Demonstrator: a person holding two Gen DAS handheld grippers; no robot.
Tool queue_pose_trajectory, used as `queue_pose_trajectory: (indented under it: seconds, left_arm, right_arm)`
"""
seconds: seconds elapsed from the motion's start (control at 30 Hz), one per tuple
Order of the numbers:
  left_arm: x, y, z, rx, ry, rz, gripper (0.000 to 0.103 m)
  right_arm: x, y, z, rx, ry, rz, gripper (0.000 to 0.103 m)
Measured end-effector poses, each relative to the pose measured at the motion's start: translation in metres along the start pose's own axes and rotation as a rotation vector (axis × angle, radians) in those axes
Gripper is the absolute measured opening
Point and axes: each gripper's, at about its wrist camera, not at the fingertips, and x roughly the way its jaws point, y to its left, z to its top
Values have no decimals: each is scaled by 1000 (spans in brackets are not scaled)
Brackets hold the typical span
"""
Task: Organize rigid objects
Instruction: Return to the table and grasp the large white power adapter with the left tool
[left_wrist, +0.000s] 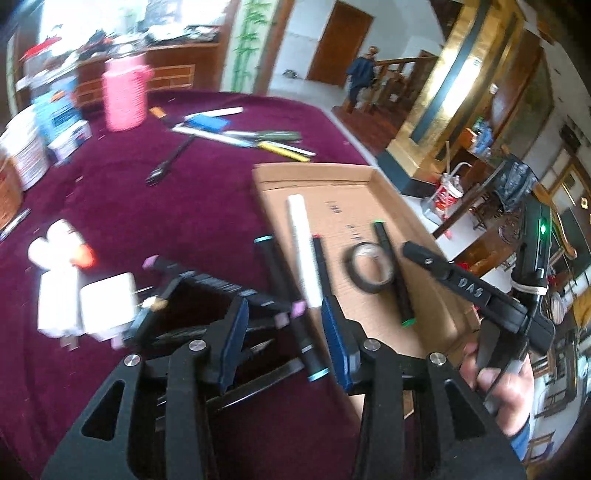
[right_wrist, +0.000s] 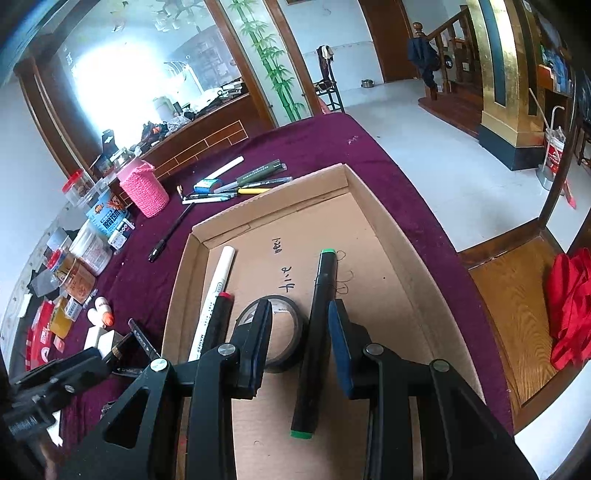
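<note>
- The shallow brown cardboard tray (right_wrist: 373, 206) sits on the table's dark red velvet cloth (right_wrist: 332, 133), hand-written marks on its floor.
- In the tray lie a white marker pen (right_wrist: 218, 291), a black marker with a red cap (right_wrist: 218, 321) just beside it, a roll of black tape (right_wrist: 284, 332), and a black marker with green ends (right_wrist: 316, 332) to the right of the roll.
- The right gripper (right_wrist: 301, 347) hangs above the tray, jaws spread; the green-ended marker shows in the gap, and no pad presses on it.
- The left gripper (left_wrist: 284, 343) is also spread and pinches nothing; a black marker with light blue ends (left_wrist: 291, 306) lies below it at the tray's left edge.
- The left wrist view is blurred, so the pile of black pens with pink caps (left_wrist: 207, 288) and the white blocks (left_wrist: 107, 310) are hard to make out.
- The right gripper's own fingers cover part of the tape roll.
</note>
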Motion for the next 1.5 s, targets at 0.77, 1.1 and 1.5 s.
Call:
queue_pose_trajectory:
  seconds: [0.77,1.1,1.5]
  left_arm:
    - [22,155,-3,-196,106,388,64]
    - [24,187,-12,-242,85,291,45]
    - [22,193,-12,-239,75,303,45]
  right_arm:
    - [-2,5,-3,-2,1,22,34]
    - [-9,32,-7,-110,-29,105,34]
    - [24,193,-42,-266,292,375,57]
